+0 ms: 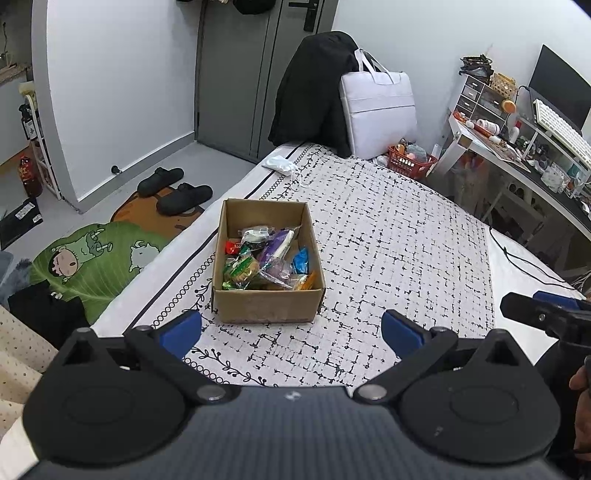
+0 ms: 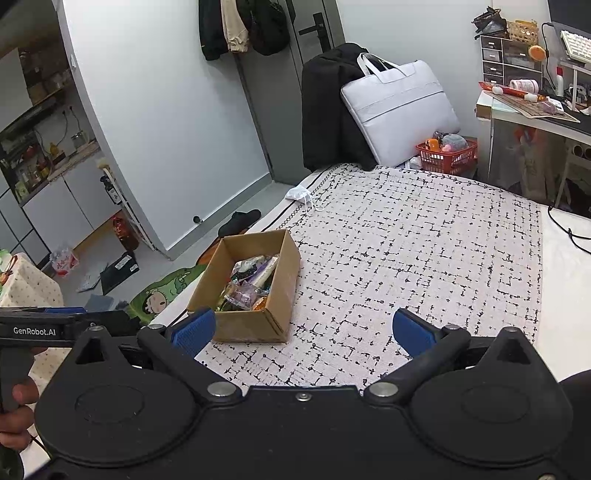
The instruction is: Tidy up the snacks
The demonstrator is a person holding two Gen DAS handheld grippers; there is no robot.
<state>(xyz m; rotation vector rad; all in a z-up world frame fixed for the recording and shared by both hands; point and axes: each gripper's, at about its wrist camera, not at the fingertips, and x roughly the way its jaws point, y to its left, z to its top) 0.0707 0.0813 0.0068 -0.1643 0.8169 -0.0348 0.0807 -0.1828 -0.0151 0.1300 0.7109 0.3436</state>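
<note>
Left wrist view shows the bed (image 1: 388,229) spreading ahead of the jaws, and on it the cardboard box (image 1: 266,310) just beyond the left gripper (image 1: 291,328), whose jaws stand wide apart and hold nothing. The snacks (image 1: 269,262) lie inside the box, probably gathered there for tidiness. The right gripper (image 2: 304,328) is also spread and empty; its view shows the box ahead-left and coats (image 2: 243,26) hanging on the door, unseen from the left.
</note>
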